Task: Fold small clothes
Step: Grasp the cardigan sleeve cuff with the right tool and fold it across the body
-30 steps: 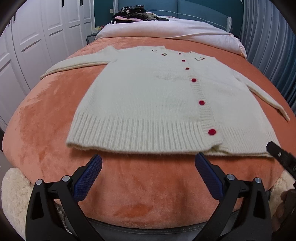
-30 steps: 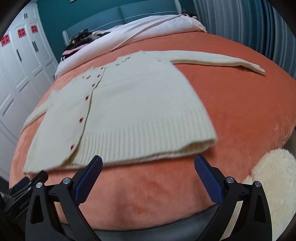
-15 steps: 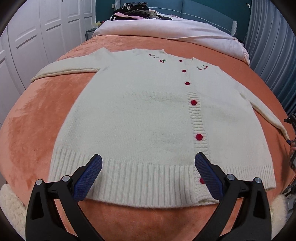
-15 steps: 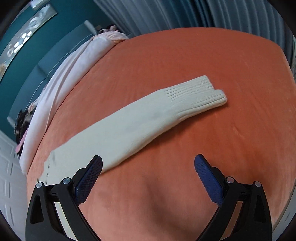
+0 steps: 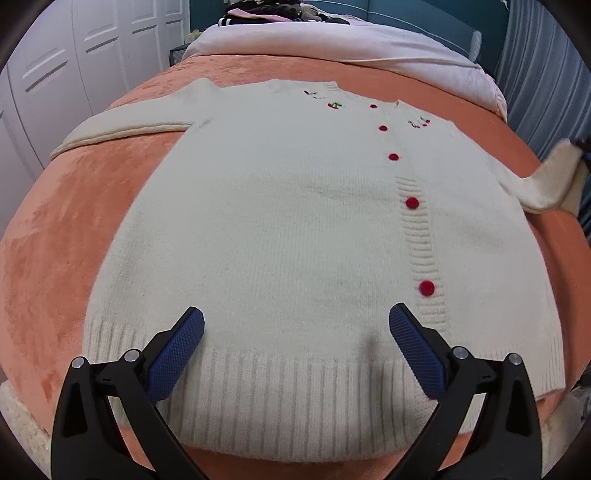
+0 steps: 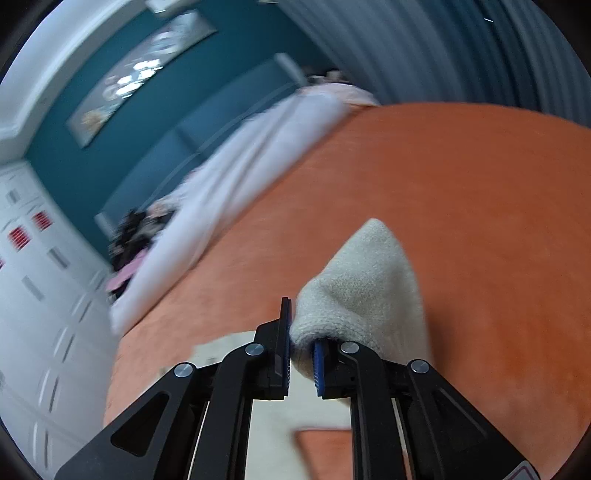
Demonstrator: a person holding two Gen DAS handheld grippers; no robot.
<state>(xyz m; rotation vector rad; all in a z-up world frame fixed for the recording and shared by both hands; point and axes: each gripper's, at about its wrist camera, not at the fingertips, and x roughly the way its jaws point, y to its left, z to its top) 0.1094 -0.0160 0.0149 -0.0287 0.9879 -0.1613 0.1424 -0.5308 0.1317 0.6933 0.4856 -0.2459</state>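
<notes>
— Carrying everything: a bed under an orange plush blanket [image 5: 66, 236], rounded off at the near edge.

— Directly on it?

— A cream knit cardigan [image 5: 280, 229], spread flat and face up, ribbed hem toward the near edge, red buttons [image 5: 412, 202] running up toward the neckline. One sleeve [image 5: 122, 127] stretched flat out sideways from the cardigan's shoulder. Opposite cuff [image 6: 364, 284] raised off the blanket.

— Beyond the cardigan?

— A pale pink quilt [image 5: 332, 44], bunched across the bed past the neckline. Farther than that, a dark heap of clothes [image 5: 266, 9], too blurred to sort out.

— Nearer than the hem?

— Only a strip of orange blanket.
</notes>
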